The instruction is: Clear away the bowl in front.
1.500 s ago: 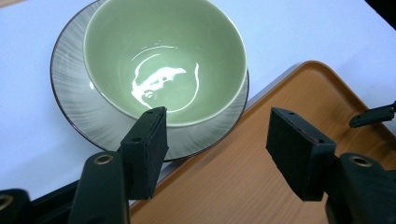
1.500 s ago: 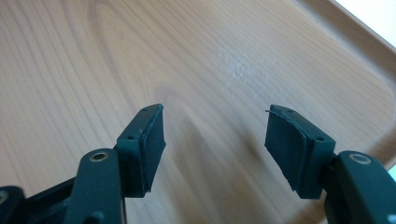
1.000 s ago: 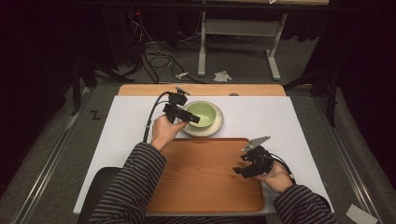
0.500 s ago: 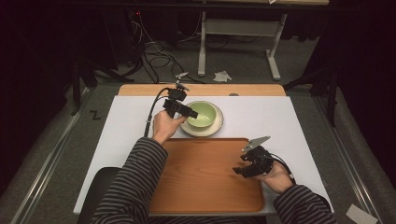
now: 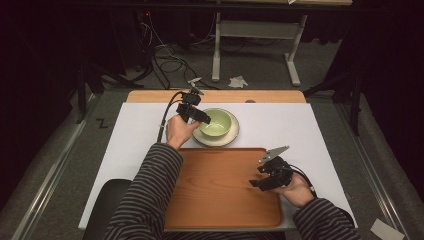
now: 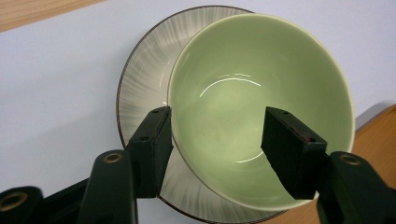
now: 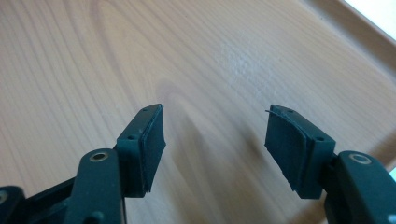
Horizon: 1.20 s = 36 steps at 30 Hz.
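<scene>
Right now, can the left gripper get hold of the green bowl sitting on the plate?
Probably yes. The left gripper straddles the near rim of the green bowl, one jaw outside over the plate, one inside. Its jaws have just been closing, not yet pressing, and nothing blocks them.

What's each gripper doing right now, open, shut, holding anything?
Left gripper: jaws open and just closing, straddling the green bowl rim, not yet gripping.
Right gripper: jaws open, empty, over the wooden tray.

Your bowl (image 5: 216, 123) sits on the saucer (image 5: 231, 138), far of the tray (image 5: 220, 200), on the worktop (image 5: 280, 125).
</scene>
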Each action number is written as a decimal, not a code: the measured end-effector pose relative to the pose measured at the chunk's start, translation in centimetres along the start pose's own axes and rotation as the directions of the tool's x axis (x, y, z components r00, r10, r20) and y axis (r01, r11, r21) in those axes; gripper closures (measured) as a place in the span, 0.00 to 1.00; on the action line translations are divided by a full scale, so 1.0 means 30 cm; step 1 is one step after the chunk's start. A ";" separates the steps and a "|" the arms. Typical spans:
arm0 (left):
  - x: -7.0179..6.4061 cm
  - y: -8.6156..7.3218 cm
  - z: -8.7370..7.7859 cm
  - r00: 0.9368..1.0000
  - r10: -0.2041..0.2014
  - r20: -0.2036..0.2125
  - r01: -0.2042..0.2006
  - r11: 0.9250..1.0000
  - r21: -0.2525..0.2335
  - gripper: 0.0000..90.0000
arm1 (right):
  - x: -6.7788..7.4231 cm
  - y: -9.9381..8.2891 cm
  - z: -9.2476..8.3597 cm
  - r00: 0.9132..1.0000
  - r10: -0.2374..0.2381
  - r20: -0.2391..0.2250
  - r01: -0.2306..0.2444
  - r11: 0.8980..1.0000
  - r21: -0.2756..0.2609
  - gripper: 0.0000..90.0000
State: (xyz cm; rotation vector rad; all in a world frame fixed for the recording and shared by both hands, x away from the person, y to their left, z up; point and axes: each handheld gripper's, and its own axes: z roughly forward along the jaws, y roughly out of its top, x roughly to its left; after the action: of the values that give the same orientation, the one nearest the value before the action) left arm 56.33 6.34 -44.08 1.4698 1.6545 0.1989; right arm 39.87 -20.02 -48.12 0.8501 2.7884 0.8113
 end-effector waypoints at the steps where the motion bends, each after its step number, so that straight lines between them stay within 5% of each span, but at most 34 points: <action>1: 0.000 0.000 0.000 1.000 0.000 0.000 0.000 1.000 0.000 0.49 | 0.002 0.000 0.000 1.000 0.001 -0.001 -0.001 1.000 0.001 0.44; 13: 0.033 0.012 0.055 0.998 -0.041 -0.040 0.042 0.999 0.010 0.53 | 0.004 0.001 0.003 1.000 0.003 -0.003 -0.003 1.000 0.009 0.44; 36: 0.070 0.000 0.107 0.996 -0.075 -0.054 0.078 0.995 0.065 0.84 | -0.001 0.000 -0.005 1.000 -0.007 0.008 0.007 1.000 -0.018 0.44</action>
State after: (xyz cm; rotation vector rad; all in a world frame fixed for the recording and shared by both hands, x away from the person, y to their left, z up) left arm 58.73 6.80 -47.02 1.4591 1.7707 0.1402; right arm 39.86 -20.10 -48.00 0.8388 2.7710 0.8296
